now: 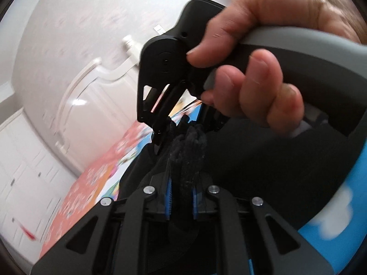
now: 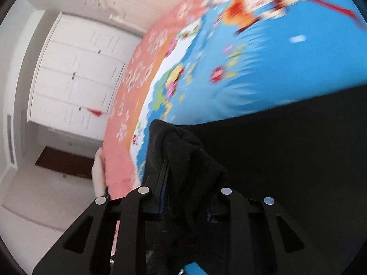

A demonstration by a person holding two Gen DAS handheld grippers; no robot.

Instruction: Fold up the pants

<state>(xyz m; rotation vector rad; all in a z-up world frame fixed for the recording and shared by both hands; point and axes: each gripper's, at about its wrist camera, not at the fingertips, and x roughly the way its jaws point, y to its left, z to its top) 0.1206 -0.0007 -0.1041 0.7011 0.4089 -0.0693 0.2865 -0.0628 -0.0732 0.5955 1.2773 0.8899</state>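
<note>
The black pants [image 1: 263, 160] are lifted over a bed. In the left wrist view my left gripper [image 1: 181, 174] is shut on a bunched fold of the pants [image 1: 190, 151]. Just ahead, the right gripper [image 1: 169, 128] hangs with a hand [image 1: 263, 57] around its grey handle, its tips also in the black cloth. In the right wrist view my right gripper [image 2: 185, 178] is shut on a thick wad of the pants [image 2: 188, 155], and the rest of the dark fabric [image 2: 286, 160] spreads to the right over the bedding.
A bed cover [image 2: 240, 73] in blue with cartoon prints and a pink flowered border [image 2: 128, 105] lies under the pants. White wardrobe doors [image 2: 75, 78] and a white headboard [image 1: 96, 91] stand behind. Pale floor [image 2: 45, 194] lies beside the bed.
</note>
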